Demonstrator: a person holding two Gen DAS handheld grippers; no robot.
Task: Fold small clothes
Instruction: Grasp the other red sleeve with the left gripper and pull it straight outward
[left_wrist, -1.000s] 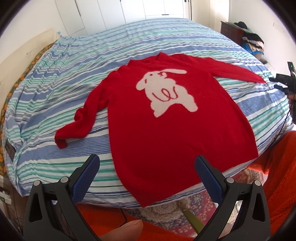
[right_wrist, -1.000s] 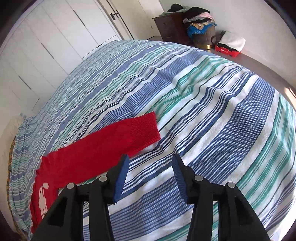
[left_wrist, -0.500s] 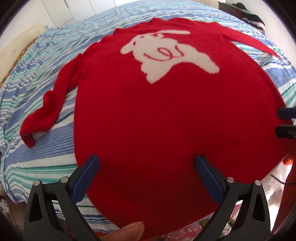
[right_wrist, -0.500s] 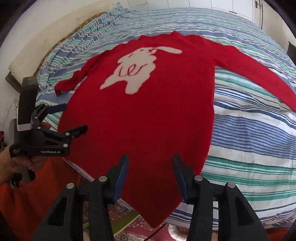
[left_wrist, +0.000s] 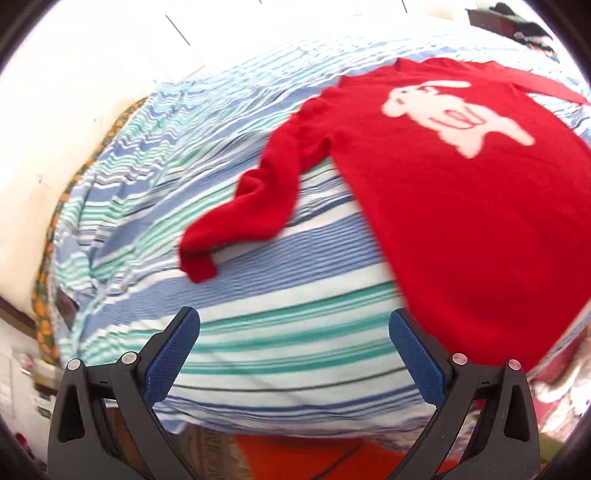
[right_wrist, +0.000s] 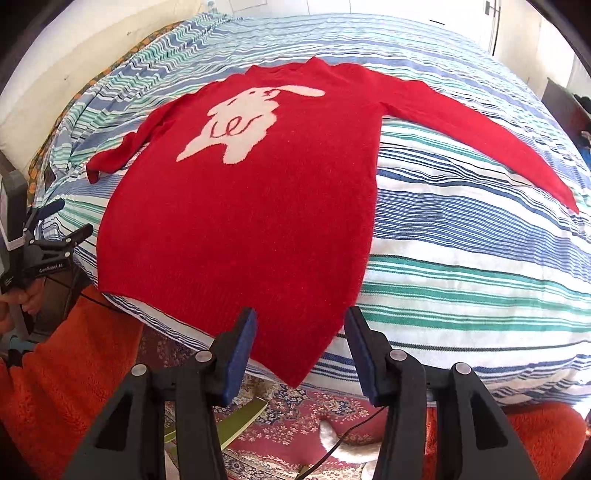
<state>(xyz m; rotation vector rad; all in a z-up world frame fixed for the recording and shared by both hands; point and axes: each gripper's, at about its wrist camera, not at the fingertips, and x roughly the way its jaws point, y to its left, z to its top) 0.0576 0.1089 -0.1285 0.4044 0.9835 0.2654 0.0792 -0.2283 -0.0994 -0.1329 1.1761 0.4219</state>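
Swinging left wrist view: the left gripper (left_wrist: 293, 345), fingers wide and holding nothing, has turned off the red sweater (left_wrist: 461, 192) body toward its left sleeve (left_wrist: 251, 206), now far-left of centre on the striped bed (left_wrist: 258, 332).
Meaning: judged, the sleeve is the next grasp; no fold is made yet.
Right wrist view: the right gripper (right_wrist: 301, 350), fingers at a middling gap and holding nothing, has closed in on the near hem corner (right_wrist: 295, 354); the sweater lies flat, right sleeve (right_wrist: 480, 136) outstretched.
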